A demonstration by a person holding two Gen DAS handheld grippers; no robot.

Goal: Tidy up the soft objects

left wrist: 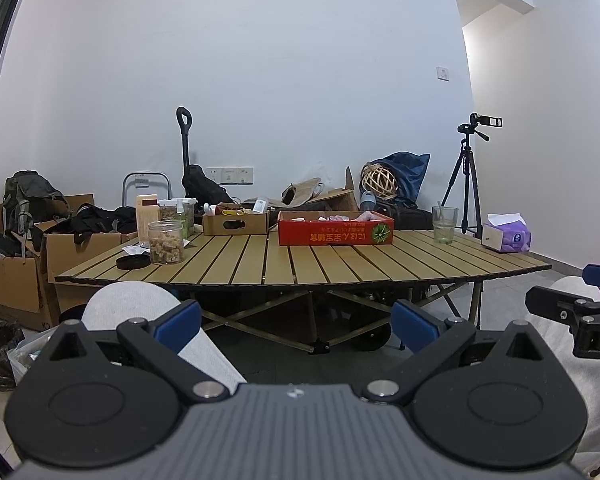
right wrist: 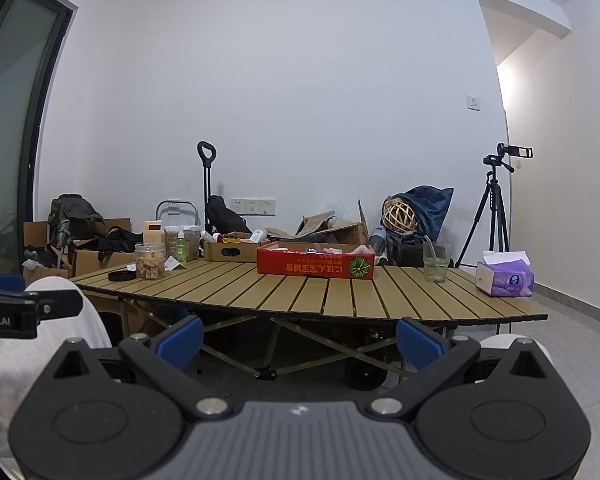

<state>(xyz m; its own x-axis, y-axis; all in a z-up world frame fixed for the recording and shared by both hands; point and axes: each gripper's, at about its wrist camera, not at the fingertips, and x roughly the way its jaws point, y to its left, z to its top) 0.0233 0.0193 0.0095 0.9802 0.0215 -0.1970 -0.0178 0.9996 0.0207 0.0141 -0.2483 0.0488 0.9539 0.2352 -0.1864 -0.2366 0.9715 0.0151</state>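
table (left wrist: pixel 340 264): tan slats parted by dark lines, across the middle of the frame
shallow box (left wrist: pixel 335 233): red, printed with yellow characters and a green round mark (pink and white soft items are seen inside)
tissue pack (left wrist: pixel 507 237): purple with a white end, at the right edge of the table
jar (left wrist: pixel 166 242): clear, filled with light brown pieces, left of centre
lid (left wrist: pixel 131 262): black, beside the jar
gripper pads (right wrist: pixel 180 342): blue on black linkages, in the lower frame
trouser legs (left wrist: pixel 148 312): pale grey, at the lower left and lower right
wall (right wrist: pixel 300 100): plain white
tripod (right wrist: pixel 494 212): black, at the right
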